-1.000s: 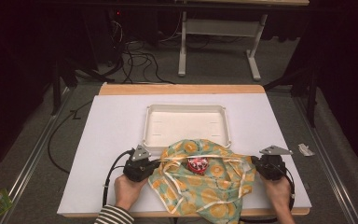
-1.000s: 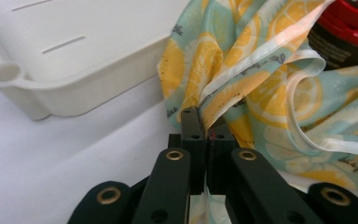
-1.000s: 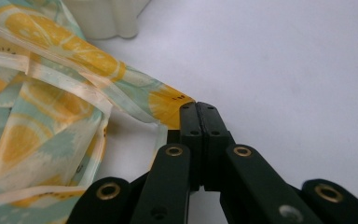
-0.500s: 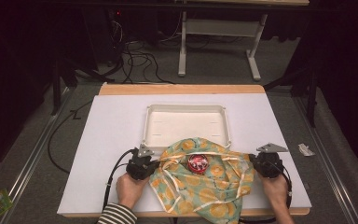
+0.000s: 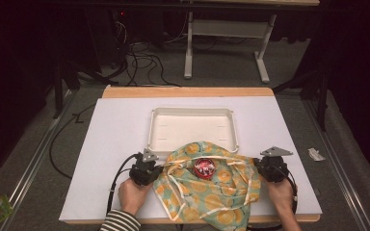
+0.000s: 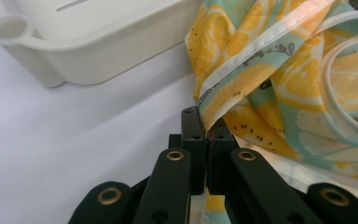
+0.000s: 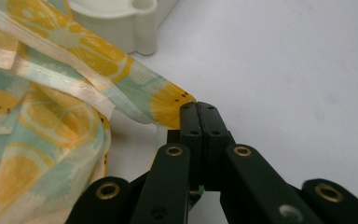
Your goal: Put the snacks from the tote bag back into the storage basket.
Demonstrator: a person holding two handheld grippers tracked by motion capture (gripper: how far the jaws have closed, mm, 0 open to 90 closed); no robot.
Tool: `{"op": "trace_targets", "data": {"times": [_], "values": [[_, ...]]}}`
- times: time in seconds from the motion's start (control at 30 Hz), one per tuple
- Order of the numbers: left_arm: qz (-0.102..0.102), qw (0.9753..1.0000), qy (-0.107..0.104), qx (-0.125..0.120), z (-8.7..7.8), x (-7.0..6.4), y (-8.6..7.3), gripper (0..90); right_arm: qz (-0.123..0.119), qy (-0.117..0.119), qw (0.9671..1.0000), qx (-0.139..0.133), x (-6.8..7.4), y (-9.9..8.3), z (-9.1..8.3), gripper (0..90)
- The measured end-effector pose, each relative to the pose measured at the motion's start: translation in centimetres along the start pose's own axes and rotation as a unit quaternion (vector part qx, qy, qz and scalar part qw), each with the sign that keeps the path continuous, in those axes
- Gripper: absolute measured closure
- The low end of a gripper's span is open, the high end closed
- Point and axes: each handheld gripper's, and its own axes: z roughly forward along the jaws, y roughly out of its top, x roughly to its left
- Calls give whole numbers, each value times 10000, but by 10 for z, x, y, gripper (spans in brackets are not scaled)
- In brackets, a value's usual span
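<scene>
Thin printed cotton, teal with yellow lemon slices and pale cream binding tape along its hems, makes up the cloth point(image 5: 212, 187) that lies bunched at the near edge of the white table covering point(image 5: 111, 144), its far fold lapping against the front rim of the empty cream plastic tray point(image 5: 191, 126). A small round red object point(image 5: 204, 167) sits on top of the cloth near its middle (what it is, I cannot tell at this size).

Both tools are pressed together on fabric. The left gripper point(image 6: 204, 140) pinches the cloth's left edge where a taped hem runs down into its jaws; the right gripper point(image 7: 198, 116) clamps a yellow-printed corner at the cloth's right side, and the fabric rises from the table toward each pinch.

I judge that the cloth will handle as light, limp and unbreakable: it will sag between the two holds and slide easily on the smooth covering. The doubled hems and corners look like the safest places to grip, since a single layer could slip free. The red object may roll off if the fabric is tilted.
</scene>
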Motion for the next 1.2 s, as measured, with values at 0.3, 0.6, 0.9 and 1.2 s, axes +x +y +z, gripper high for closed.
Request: {"op": "trace_targets", "data": {"times": [0.3,0.6,0.9,1.2], "values": [[267,9996,10,-24,-9,-5,-4,890,57,-34,9999,83,-9,-13,-4,900],[219,9992,-265,-218,-21,-8,-12,702,-134,-10,9999,75,-7,-22,-9,900],[65,9944,-419,-966,-54,-19,-1,413,-225,-7,9997,81,-4,-20,-8,900],[110,9969,-373,-682,-30,-36,29,284,-258,-4,9996,75,-2,-19,-6,900]]}}
